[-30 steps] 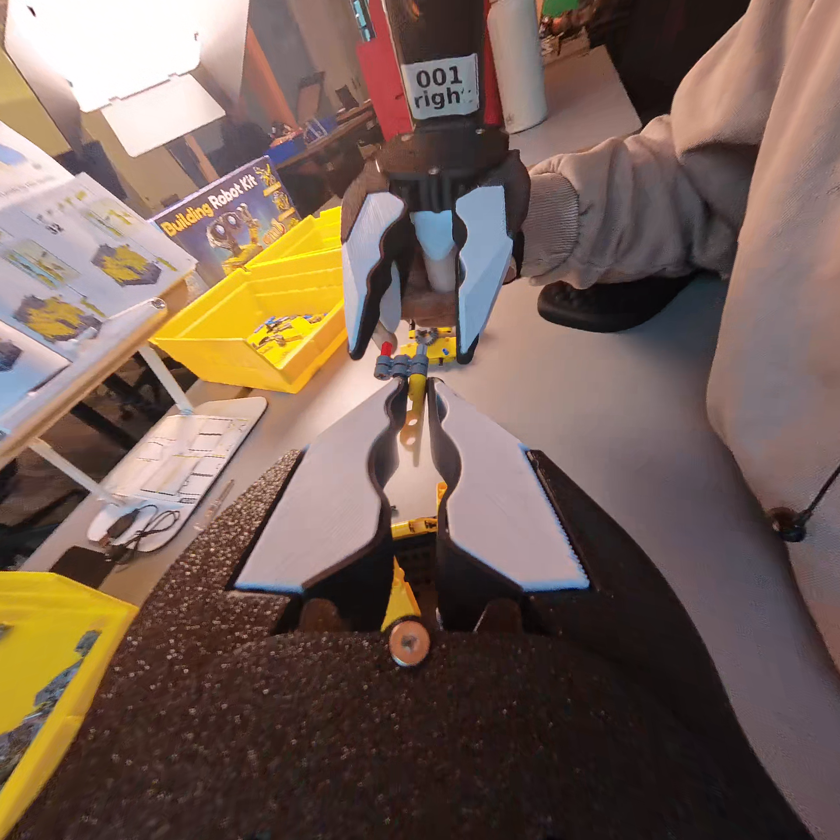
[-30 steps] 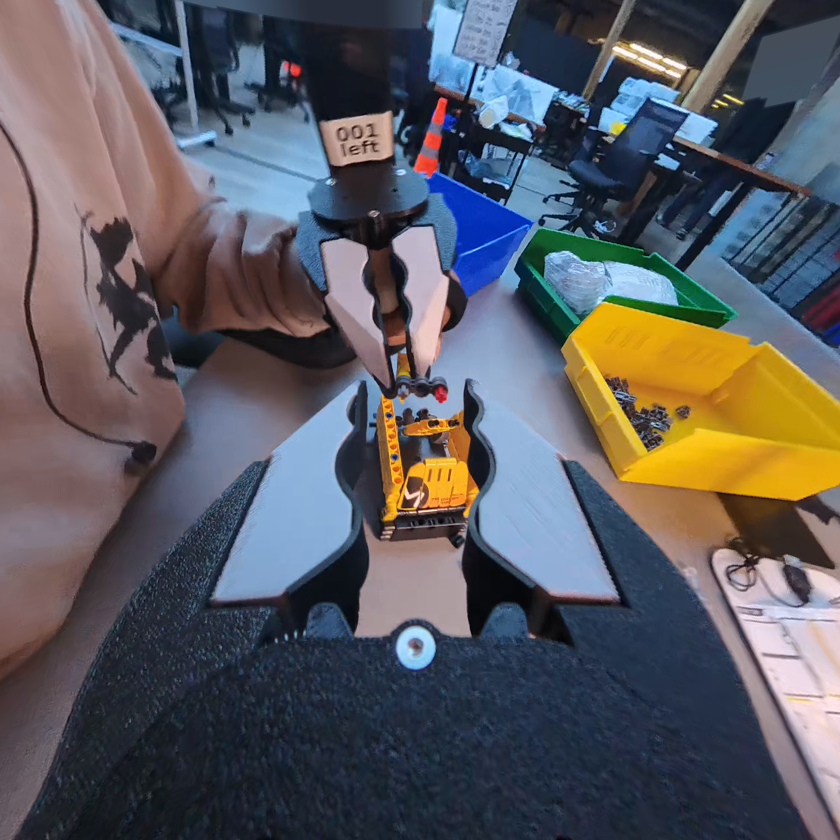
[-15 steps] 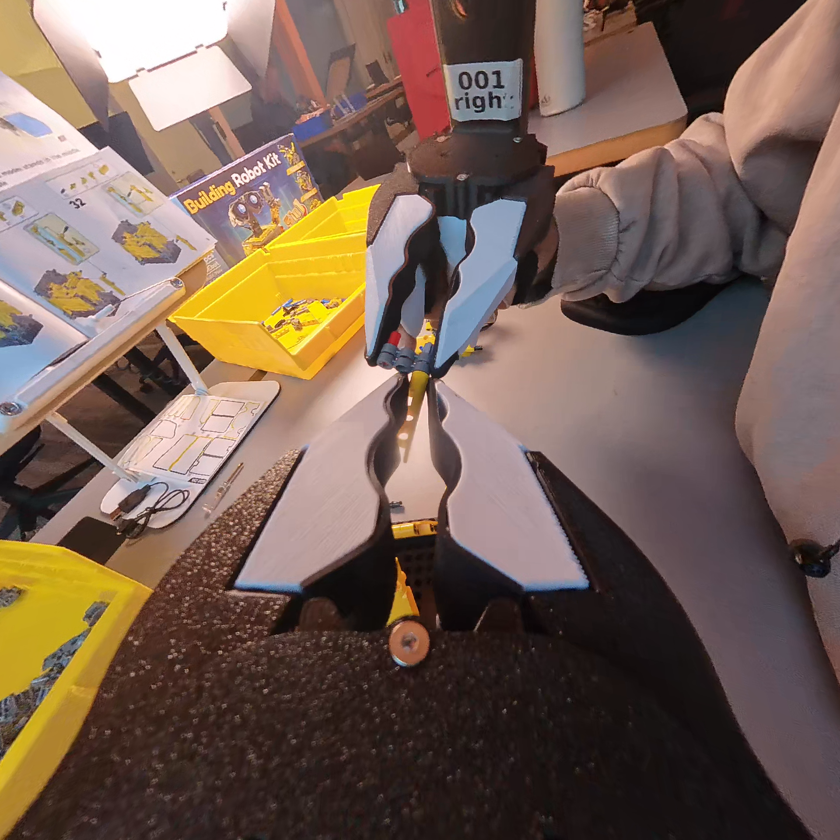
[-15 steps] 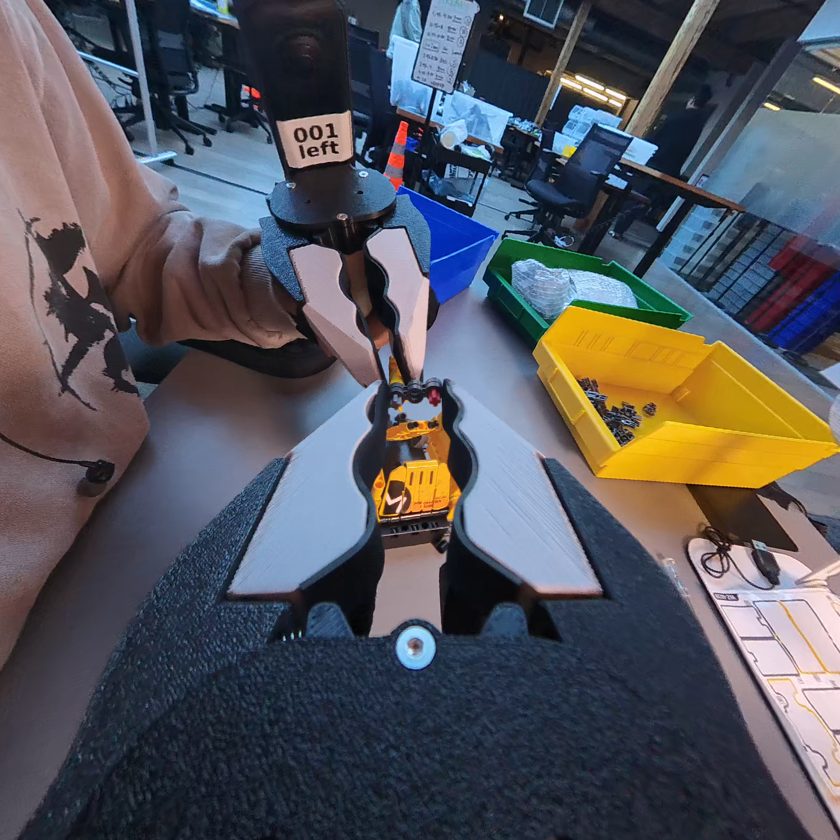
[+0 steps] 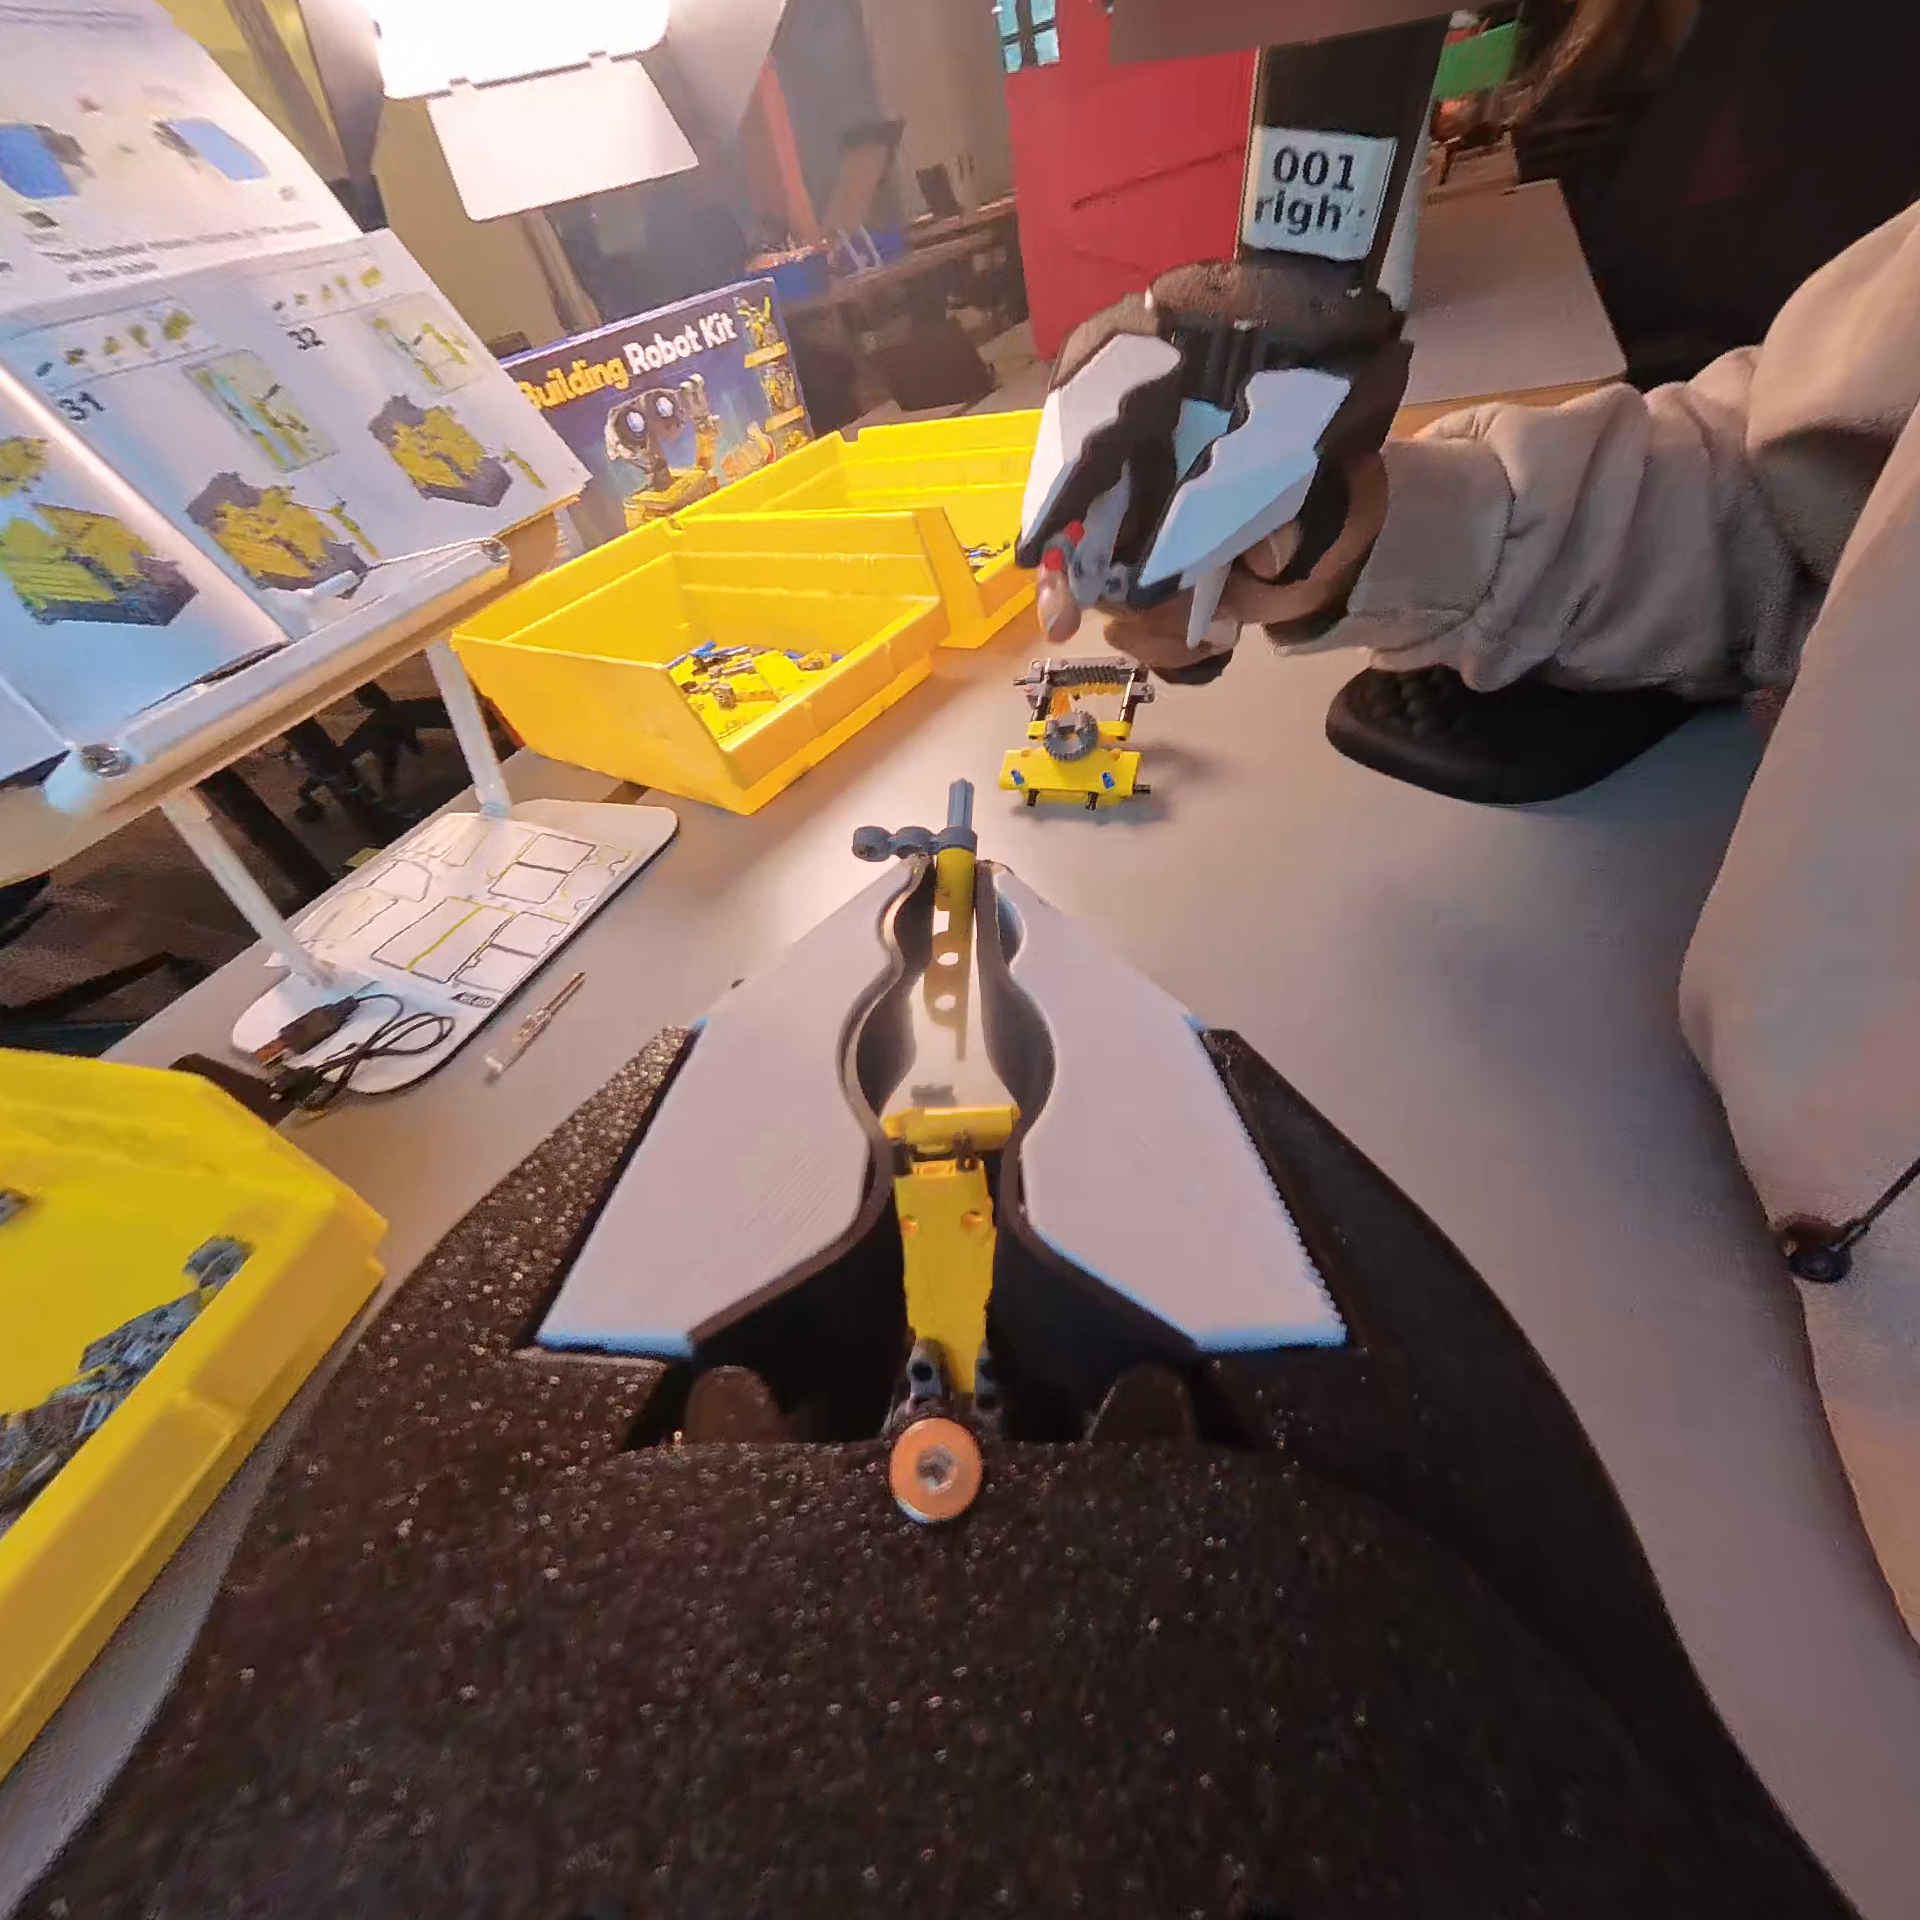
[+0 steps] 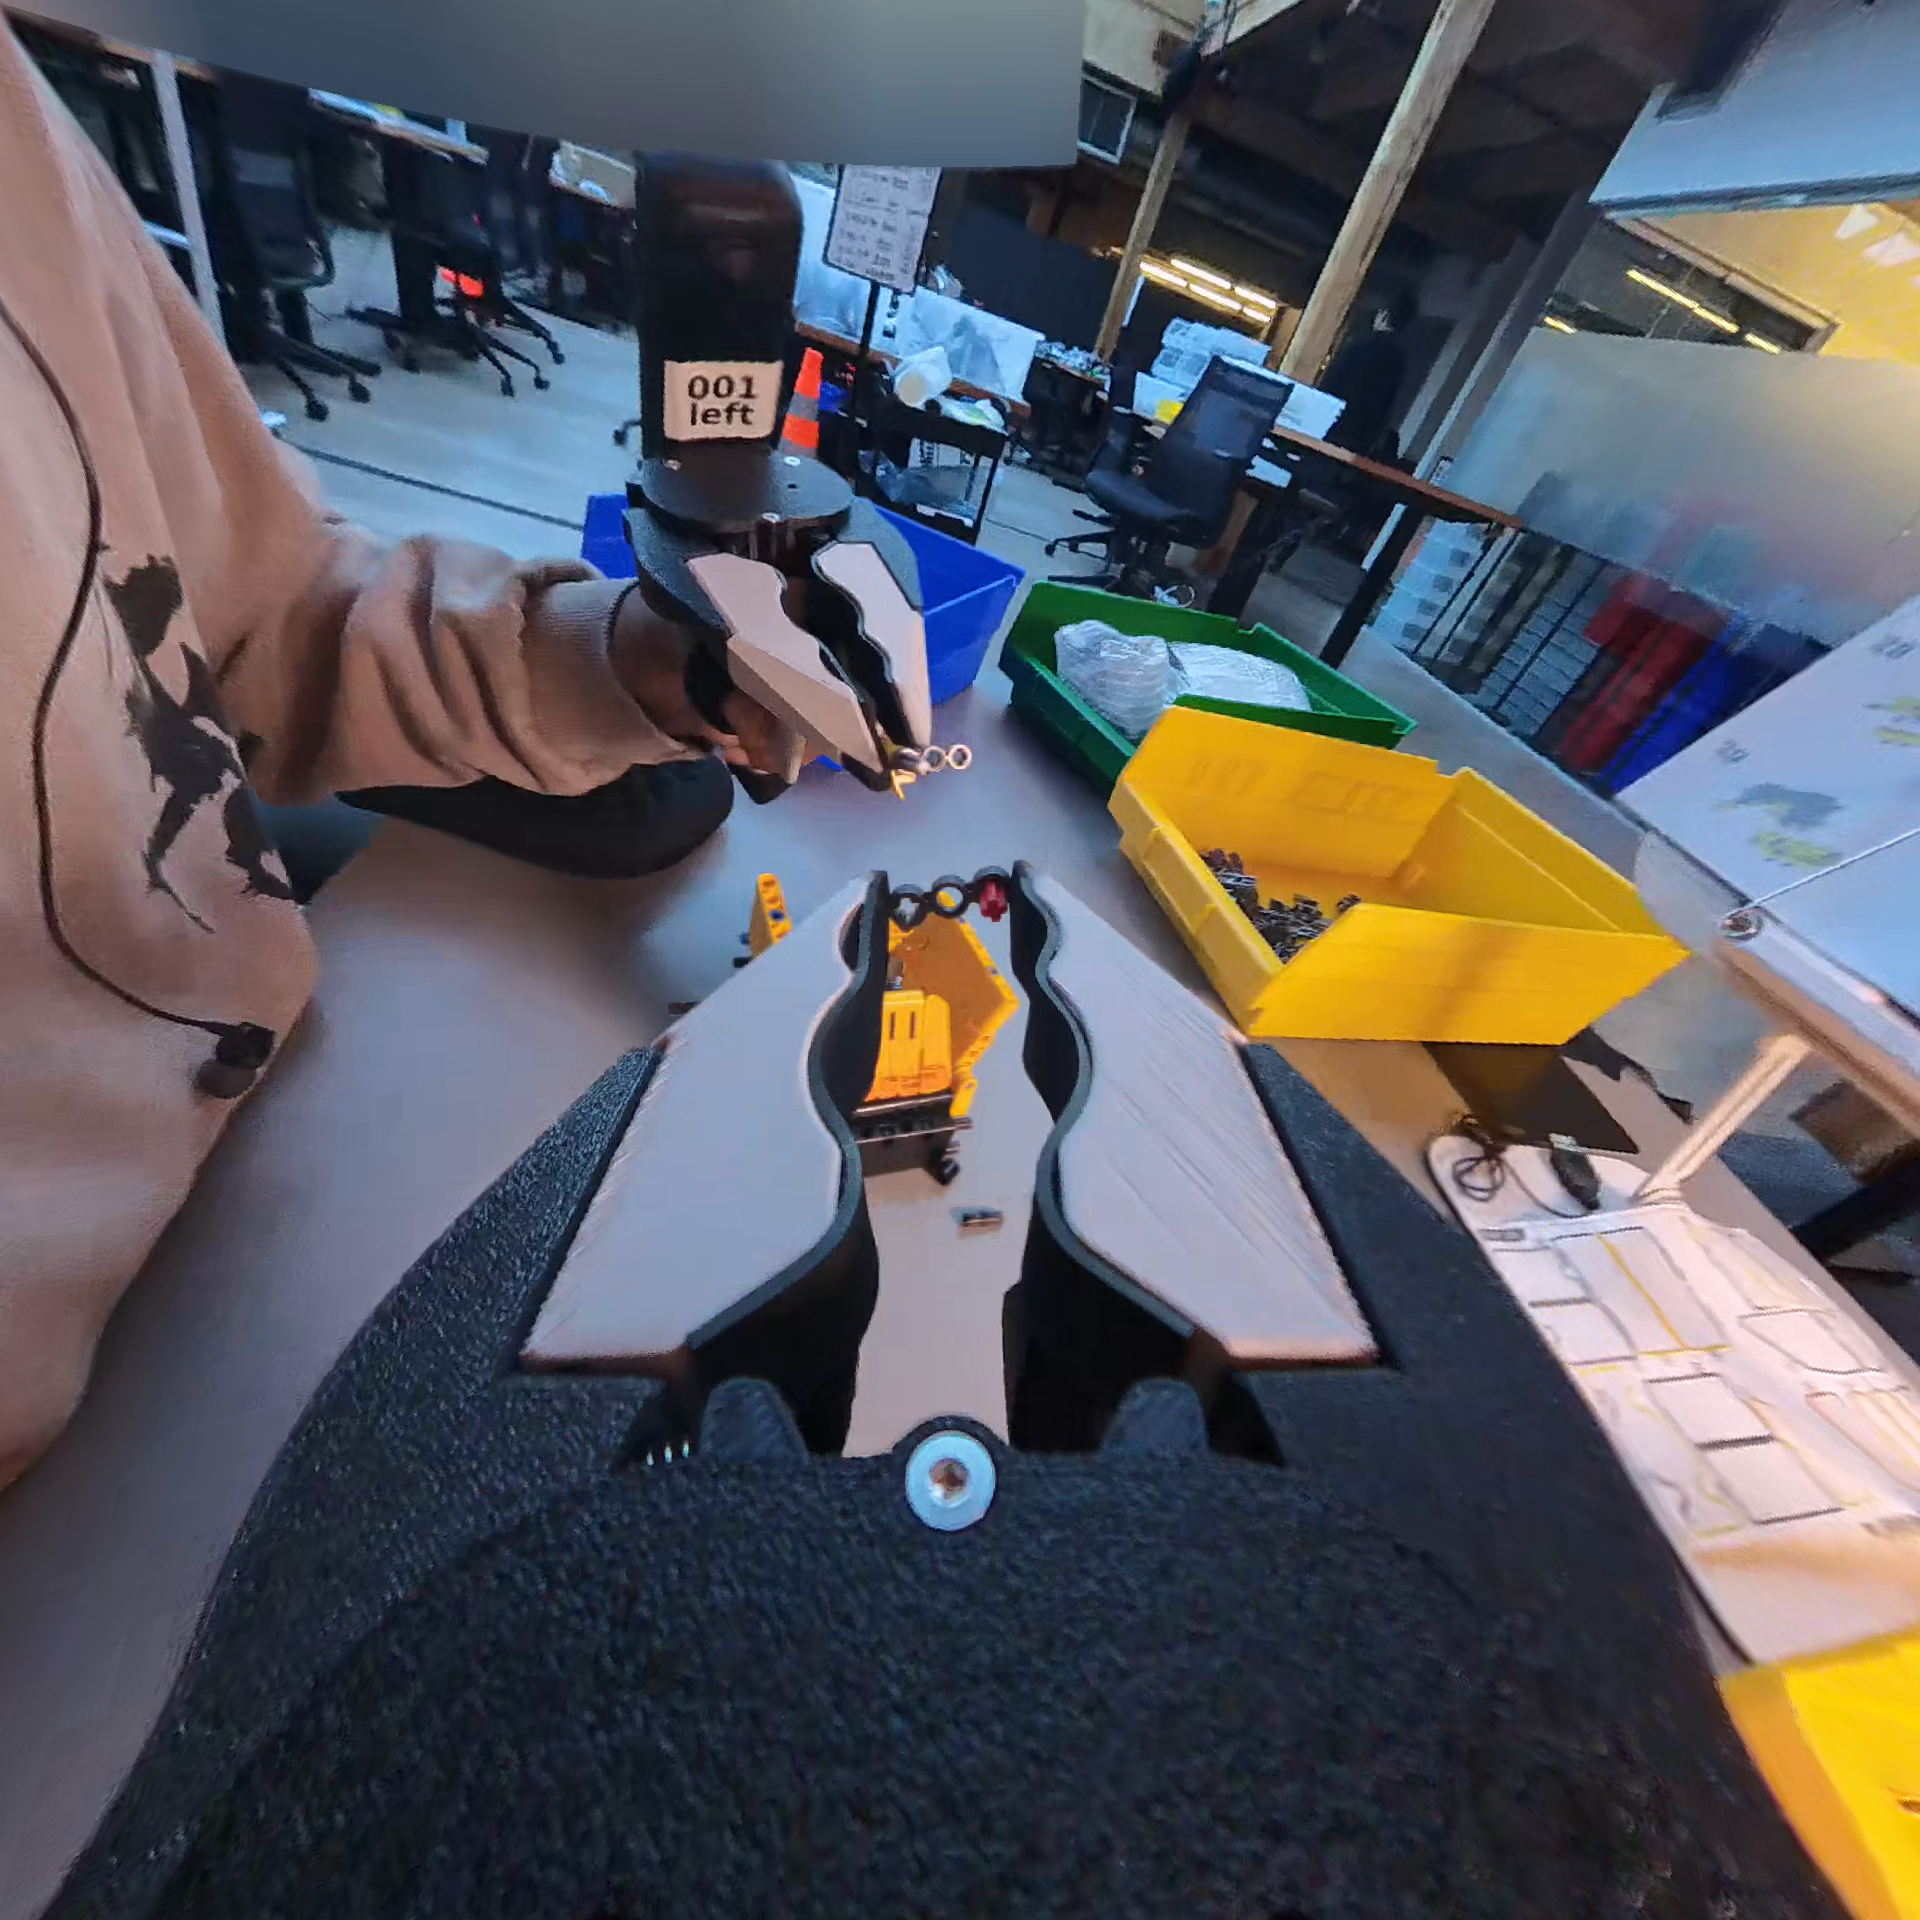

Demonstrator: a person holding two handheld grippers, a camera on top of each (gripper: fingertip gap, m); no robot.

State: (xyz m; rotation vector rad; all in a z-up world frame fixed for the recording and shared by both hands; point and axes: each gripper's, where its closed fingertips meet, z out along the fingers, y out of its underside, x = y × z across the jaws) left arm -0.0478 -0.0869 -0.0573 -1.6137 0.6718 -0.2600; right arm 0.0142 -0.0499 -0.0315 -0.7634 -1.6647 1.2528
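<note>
- The left hand-held gripper (image 5: 951,883) is pressed together on a yellow beam (image 5: 953,940) with a grey connector (image 5: 902,840) at its tip.
- The right hand-held gripper (image 6: 951,883) pinches a small black link with a red pin (image 6: 948,899) between its tips, above a yellow model (image 6: 930,1023) on the bench (image 6: 499,1039).
- Risk: both grips are slight, right at the tips; a twist or bump could likely pop the link loose among the parts below.
- Yellow bins (image 6: 1382,904), green (image 6: 1195,665) and blue (image 6: 956,597) bins line the far edge; an instruction stand (image 5: 208,416) and a second sub-assembly (image 5: 1075,743) sit nearby. Behind is an open workshop with chairs.
</note>
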